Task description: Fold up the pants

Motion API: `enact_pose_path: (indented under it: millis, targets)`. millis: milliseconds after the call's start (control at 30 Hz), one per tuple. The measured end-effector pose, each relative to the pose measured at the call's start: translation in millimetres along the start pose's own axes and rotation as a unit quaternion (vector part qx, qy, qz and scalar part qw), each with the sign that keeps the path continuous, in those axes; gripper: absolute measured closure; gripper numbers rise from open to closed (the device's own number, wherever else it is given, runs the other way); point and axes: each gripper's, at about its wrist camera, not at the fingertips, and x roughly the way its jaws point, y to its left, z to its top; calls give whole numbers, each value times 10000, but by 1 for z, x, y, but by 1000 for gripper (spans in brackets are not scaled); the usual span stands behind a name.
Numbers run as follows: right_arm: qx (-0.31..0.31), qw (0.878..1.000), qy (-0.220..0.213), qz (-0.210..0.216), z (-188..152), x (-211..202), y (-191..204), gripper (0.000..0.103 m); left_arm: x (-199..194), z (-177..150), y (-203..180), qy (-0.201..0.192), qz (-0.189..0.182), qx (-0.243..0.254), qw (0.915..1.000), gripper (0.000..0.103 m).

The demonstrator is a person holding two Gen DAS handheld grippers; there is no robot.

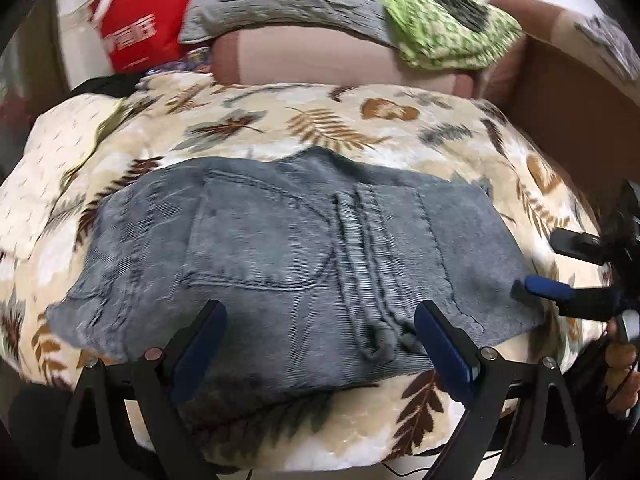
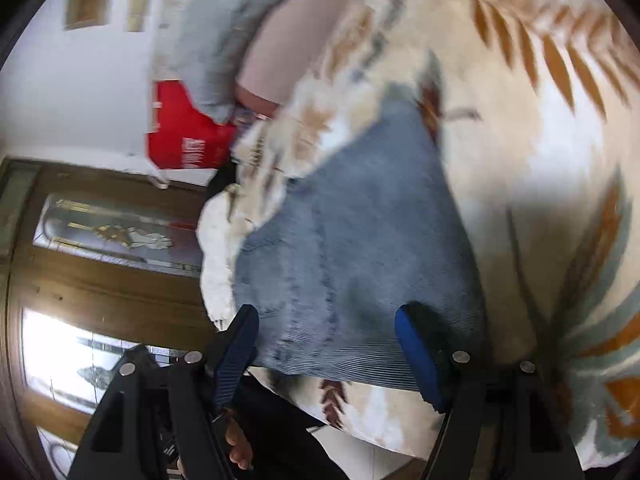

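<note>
The pants [image 1: 288, 248] lie folded into a compact bundle on the leaf-print blanket [image 1: 400, 128], just ahead of both wide-open, empty jaws, apparently released so the fold rests undisturbed.

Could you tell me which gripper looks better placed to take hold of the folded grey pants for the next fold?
Probably the right gripper: its open fingers sit at the right edge of the pants. The left gripper is also open, but hovers above the middle of the near edge.
</note>
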Motion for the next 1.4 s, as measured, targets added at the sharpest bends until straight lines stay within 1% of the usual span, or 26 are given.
enact_pose_path:
  millis: [67, 100, 133, 167, 200, 267, 300, 367, 433, 500, 533, 600, 667, 767, 867, 933, 1033, 1100, 1167, 1300, 1400]
  targets:
    - [5, 9999, 90, 123, -1, 4, -1, 29, -4, -2, 8, -12, 39, -160, 9999, 8]
    - [60, 9999, 155, 33, -2, 7, -6, 29, -7, -3, 13, -45, 62, -252, 9997, 8]
    - [154, 9994, 255, -170, -4, 15, -13, 29, -9, -4, 18, -72, 84, -323, 9994, 8]
    - [211, 9993, 276, -159, -5, 17, -18, 29, -13, -5, 26, -97, 117, -440, 9989, 8]
    - [200, 9995, 232, -119, -4, 14, -16, 29, -18, -7, 34, -155, 141, -593, 9980, 8]
    - [-14, 9999, 77, -87, -3, 6, -7, 29, -34, -13, 58, -380, 160, -1073, 9934, 8]
    - [-110, 9998, -47, -161, -3, 1, -3, 29, -39, -17, 70, -445, 150, -1305, 9903, 8]
    - [-278, 9993, -110, -203, -4, -2, 4, 29, -47, -26, 103, -498, 56, -2005, 9784, 8]
    - [-419, 9990, -29, -127, -6, 4, 16, 29, -44, -34, 131, -440, 129, -2585, 9649, 8]
    - [-719, 9972, 155, -110, -10, 16, 35, 29, -35, -38, 148, -261, 275, -2826, 9585, 8]
    - [-886, 9956, 269, -133, -13, 25, 47, 29, -31, -40, 154, -209, 376, -2872, 9569, 8]
    - [-1135, 9924, 434, -197, -18, 39, 64, 29, -24, -41, 159, -114, 624, -2840, 9567, 8]
    - [-1376, 9880, 589, -372, -24, 60, 82, 29, -17, -40, 163, -52, 753, -2808, 9568, 8]
    - [-1725, 9786, 801, -780, -29, 93, 104, 29, -10, -37, 165, 18, 740, -2826, 9564, 8]
    - [-2057, 9675, 948, -1129, -34, 113, 118, 29, -5, -34, 168, 36, 700, -2784, 9579, 8]
    - [-2084, 9653, 1062, -1161, -35, 124, 122, 29, -4, -33, 168, 32, 654, -2752, 9592, 8]
    - [-2056, 9636, 1187, -1229, -35, 140, 128, 29, -2, -33, 172, 54, 593, -2782, 9587, 8]
    - [-2033, 9627, 1294, -1229, -35, 150, 132, 29, 0, -32, 175, 81, 570, -2812, 9579, 8]
    - [-2068, 9584, 1395, -1386, -34, 163, 136, 29, 1, -32, 177, 103, 538, -2840, 9572, 8]
    - [-2108, 9535, 1540, -1504, -34, 182, 143, 29, 2, -33, 181, 96, 542, -2872, 9563, 8]
    - [-2091, 9510, 1631, -1587, -32, 199, 141, 29, 3, -34, 186, 97, 492, -2971, 9535, 8]
